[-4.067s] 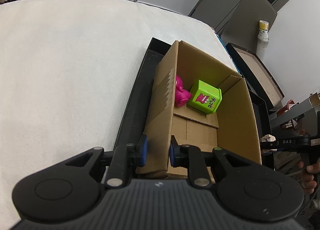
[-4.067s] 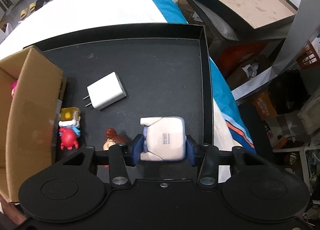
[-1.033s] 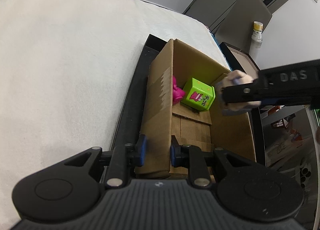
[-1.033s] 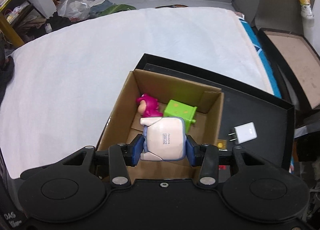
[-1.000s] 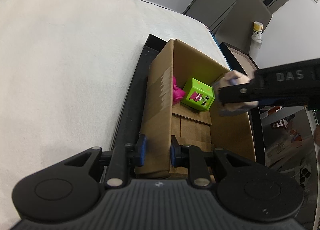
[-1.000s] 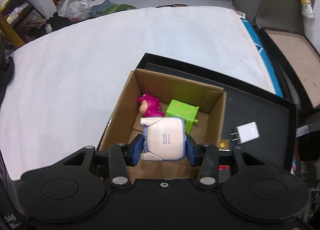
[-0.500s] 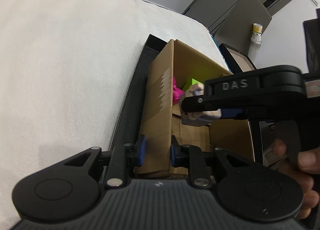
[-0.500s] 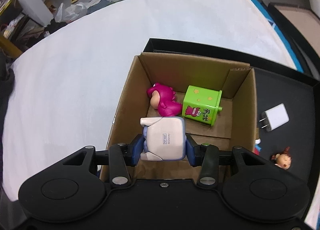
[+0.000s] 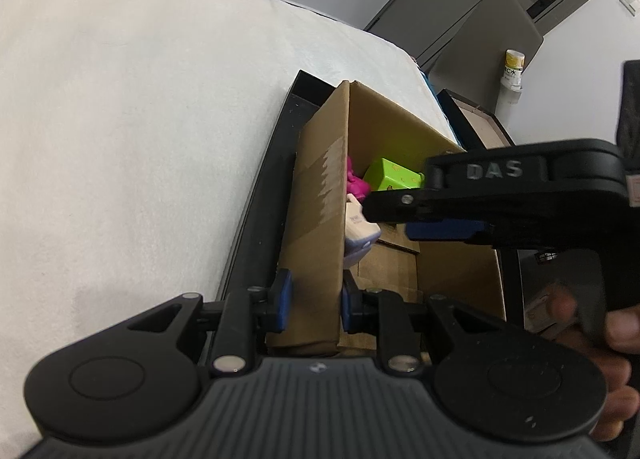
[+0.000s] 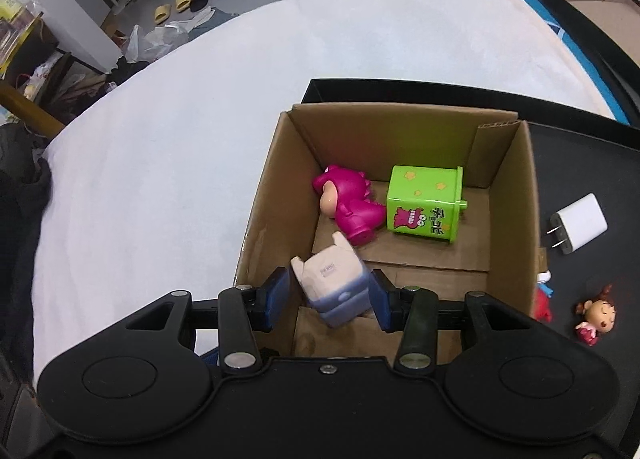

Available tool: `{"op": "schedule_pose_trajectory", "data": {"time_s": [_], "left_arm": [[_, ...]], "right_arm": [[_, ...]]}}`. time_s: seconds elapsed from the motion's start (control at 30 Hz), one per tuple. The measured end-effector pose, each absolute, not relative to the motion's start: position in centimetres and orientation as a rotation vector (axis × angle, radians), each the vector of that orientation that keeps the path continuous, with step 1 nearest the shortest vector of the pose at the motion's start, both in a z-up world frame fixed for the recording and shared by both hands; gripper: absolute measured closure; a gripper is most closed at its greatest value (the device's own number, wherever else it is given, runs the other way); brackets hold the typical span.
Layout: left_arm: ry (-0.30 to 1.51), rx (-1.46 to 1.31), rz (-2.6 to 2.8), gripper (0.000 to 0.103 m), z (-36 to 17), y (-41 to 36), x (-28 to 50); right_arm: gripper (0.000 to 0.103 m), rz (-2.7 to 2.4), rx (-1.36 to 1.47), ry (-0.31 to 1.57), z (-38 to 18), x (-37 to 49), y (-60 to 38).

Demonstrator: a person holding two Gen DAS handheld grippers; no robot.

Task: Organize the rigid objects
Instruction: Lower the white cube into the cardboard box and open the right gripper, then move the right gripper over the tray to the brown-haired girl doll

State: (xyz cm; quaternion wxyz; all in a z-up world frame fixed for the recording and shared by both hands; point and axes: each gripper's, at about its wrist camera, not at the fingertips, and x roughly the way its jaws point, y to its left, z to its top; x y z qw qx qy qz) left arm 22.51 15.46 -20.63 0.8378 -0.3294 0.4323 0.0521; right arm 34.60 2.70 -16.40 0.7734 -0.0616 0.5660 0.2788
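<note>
A brown cardboard box stands on a black tray. My left gripper is shut on the box's near left wall. My right gripper is open above the box's near end. A white and blue toy is tilted and loose between its fingers, dropping into the box; it also shows in the left wrist view. A pink figure and a green cube toy lie at the box's far end.
On the tray right of the box lie a white plug charger, a small doll figure and a red toy partly hidden by the box wall. The tray rests on a white bed. Shoes and bags lie on the floor beyond.
My right gripper has opened and let go of the white and blue toy, which tilts and falls inside the box. My left gripper keeps its hold on the box wall.
</note>
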Motion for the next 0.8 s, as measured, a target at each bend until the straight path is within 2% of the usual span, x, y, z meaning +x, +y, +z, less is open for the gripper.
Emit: {"op": "schedule_pose_trajectory", "data": {"time_s": [0.33, 0.8], "left_arm": [[0.914, -0.694, 0.115, 0.081, -20.5, 15.3, 22.5], [0.907, -0.698, 0.128, 0.082, -20.1, 15.3, 22.4]], "right_arm": [[0.057, 0.597, -0.180, 1.189, -13.8, 33.7, 0.8], [0.044, 0.565, -0.214, 1.136, -10.2, 32.7, -3.4]]}}
